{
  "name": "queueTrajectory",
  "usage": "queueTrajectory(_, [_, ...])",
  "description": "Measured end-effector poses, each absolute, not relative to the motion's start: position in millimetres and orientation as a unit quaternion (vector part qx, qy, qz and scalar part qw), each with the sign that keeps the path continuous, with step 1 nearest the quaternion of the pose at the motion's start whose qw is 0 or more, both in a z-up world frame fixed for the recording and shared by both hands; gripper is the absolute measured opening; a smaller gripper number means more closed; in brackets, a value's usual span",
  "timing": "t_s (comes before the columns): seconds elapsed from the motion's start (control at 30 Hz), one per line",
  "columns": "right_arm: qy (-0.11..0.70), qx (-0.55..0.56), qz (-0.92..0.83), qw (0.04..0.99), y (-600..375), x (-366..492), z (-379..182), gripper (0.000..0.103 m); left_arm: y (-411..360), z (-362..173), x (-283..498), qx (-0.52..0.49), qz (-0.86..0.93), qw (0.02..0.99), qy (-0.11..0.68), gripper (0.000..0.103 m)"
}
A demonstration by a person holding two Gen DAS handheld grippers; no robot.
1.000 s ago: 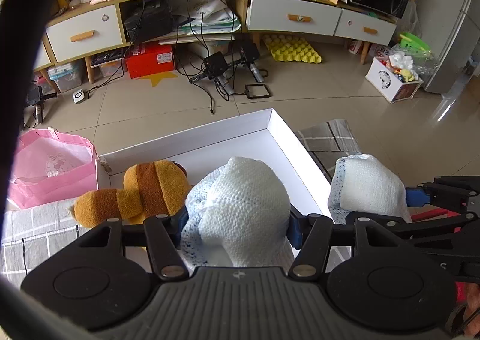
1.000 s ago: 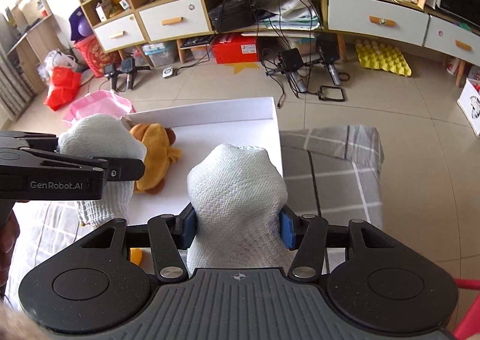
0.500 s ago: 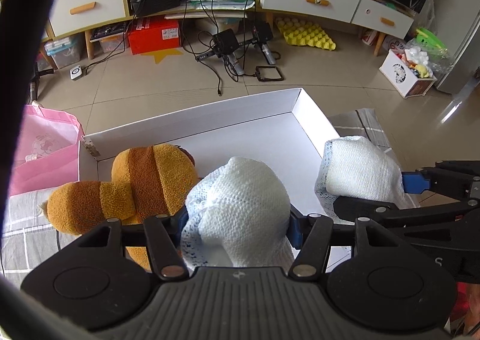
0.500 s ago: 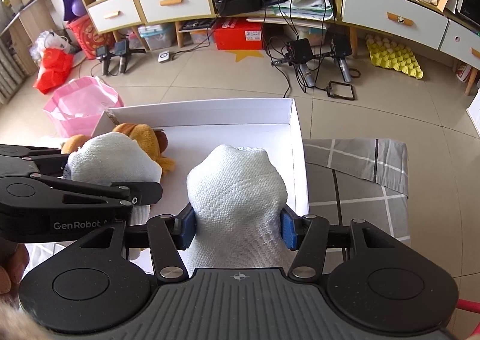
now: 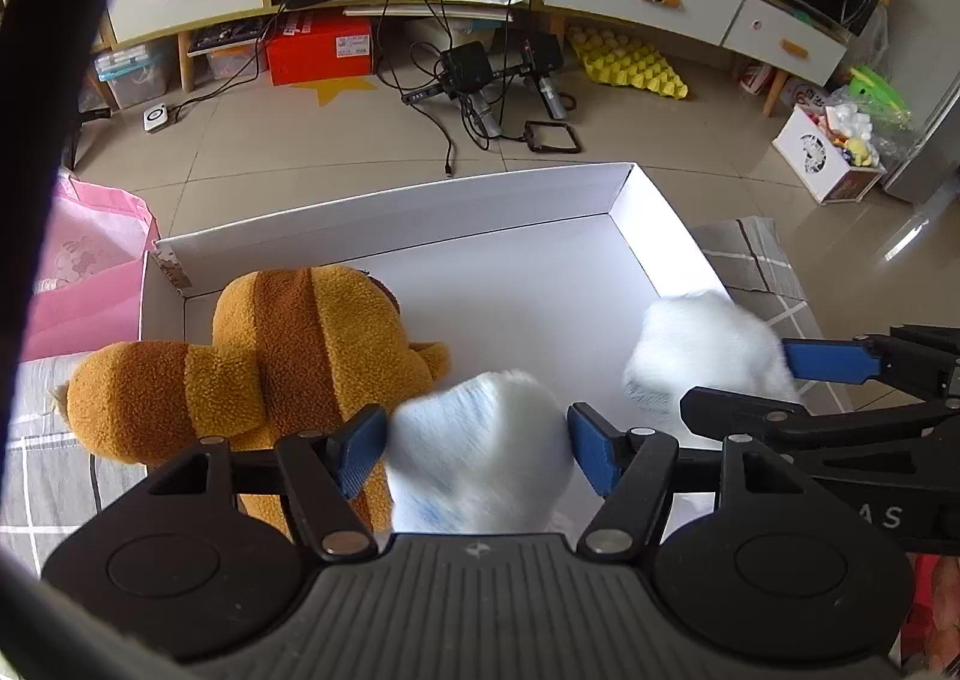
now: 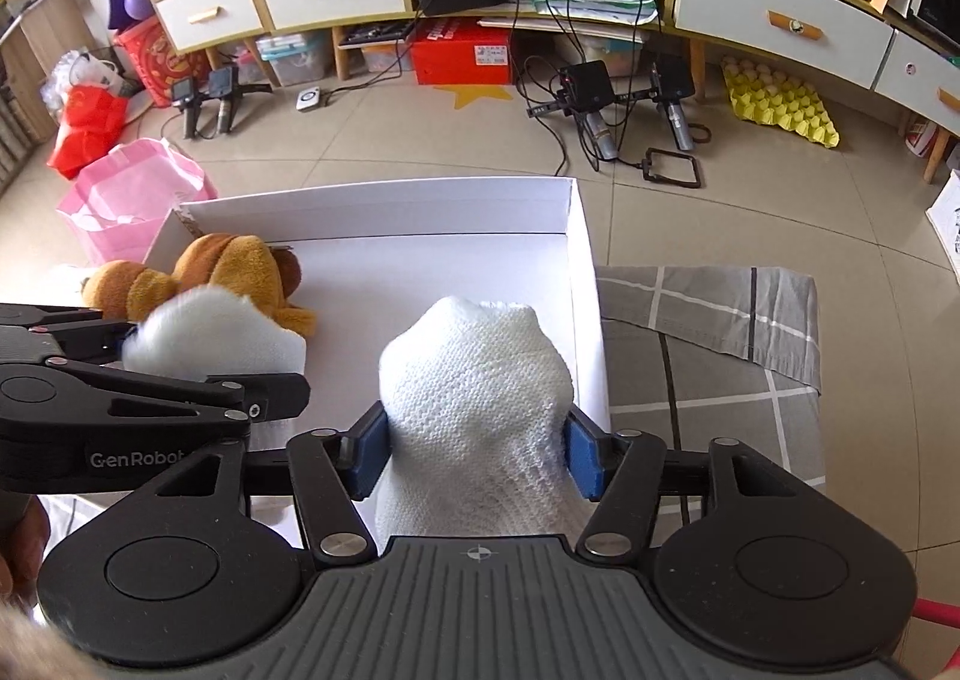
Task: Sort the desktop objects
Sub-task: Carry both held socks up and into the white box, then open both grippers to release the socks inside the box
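Note:
A white cardboard box [image 5: 420, 212] [image 6: 384, 200] lies open on the grey checked cloth. A brown plush toy [image 5: 276, 356] [image 6: 234, 272] lies at its left end. My left gripper [image 5: 477, 449] has its jaws parted around a white knitted sock [image 5: 480, 464], which looks blurred and loose between the blue pads [image 5: 360, 446]. My right gripper [image 6: 474, 455] is shut on a second white knitted sock [image 6: 474, 380] over the box's right part; it also shows in the left wrist view [image 5: 702, 344].
A pink bag [image 6: 132, 194] stands on the floor left of the box. The grey checked cloth [image 6: 708, 332] extends right of the box. Cables, camera gear and a yellow egg tray [image 6: 780, 104] lie on the floor before the cabinet.
Both grippers moved forward over the box with their socks. The left gripper's jaws have opened wider and its sock has gone blurred and lower.

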State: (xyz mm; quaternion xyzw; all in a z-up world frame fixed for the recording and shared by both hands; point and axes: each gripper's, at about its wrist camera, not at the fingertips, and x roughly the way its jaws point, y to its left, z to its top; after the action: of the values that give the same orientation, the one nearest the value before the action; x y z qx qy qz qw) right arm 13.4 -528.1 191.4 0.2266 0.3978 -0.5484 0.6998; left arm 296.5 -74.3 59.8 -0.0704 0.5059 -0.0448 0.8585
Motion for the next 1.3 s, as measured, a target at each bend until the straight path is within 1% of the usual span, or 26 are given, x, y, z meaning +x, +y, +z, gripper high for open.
queueTrajectory(0.07, [0.391, 0.226, -0.554, 0.700, -528.3, 10.0, 193.0, 0.088, -70.8, 59.0, 296.5, -0.080, -0.046, 0.858, 0.505, 0.068])
queueTrajectory(0.13, [0.388, 0.228, -0.552, 0.702, -527.9, 7.4, 194.6, 0.093, -72.1, 59.2, 295.2, -0.074, -0.050, 0.859, 0.504, 0.070])
queueTrajectory(0.3, [0.384, 0.223, -0.551, 0.707, -519.9, 5.1, 198.4, 0.094, -76.5, 64.4, 289.4, -0.062, -0.055, 0.863, 0.499, 0.070])
queueTrajectory(0.47, [0.378, 0.214, -0.554, 0.710, -505.4, 5.1, 211.3, 0.094, -75.7, 83.9, 282.4, -0.051, -0.045, 0.877, 0.476, 0.071])
queueTrajectory(0.6, [0.370, 0.210, -0.550, 0.719, -487.2, 1.4, 224.7, 0.095, -77.5, 98.5, 264.2, -0.045, -0.058, 0.881, 0.467, 0.074])
queueTrajectory(0.7, [0.371, 0.204, -0.544, 0.725, -468.2, 0.5, 231.0, 0.095, -81.8, 102.0, 246.2, -0.043, -0.066, 0.880, 0.469, 0.074])
queueTrajectory(0.77, [0.375, 0.202, -0.538, 0.727, -453.3, 0.2, 232.2, 0.096, -83.2, 102.1, 233.0, -0.040, -0.073, 0.877, 0.473, 0.074])
queueTrajectory(0.9, [0.394, 0.199, -0.529, 0.725, -425.3, -1.7, 227.0, 0.097, -87.5, 99.3, 210.3, -0.017, -0.080, 0.873, 0.482, 0.079])
queueTrajectory(1.07, [0.401, 0.209, -0.522, 0.724, -395.2, -6.3, 216.6, 0.098, -93.3, 87.9, 188.9, 0.004, -0.080, 0.867, 0.492, 0.079])
queueTrajectory(1.13, [0.402, 0.211, -0.523, 0.721, -385.6, -8.3, 211.6, 0.100, -94.5, 80.5, 182.7, 0.006, -0.080, 0.864, 0.498, 0.079])
queueTrajectory(1.3, [0.415, 0.218, -0.524, 0.711, -376.7, -12.1, 196.6, 0.100, -97.0, 62.6, 164.5, 0.031, -0.076, 0.853, 0.515, 0.079])
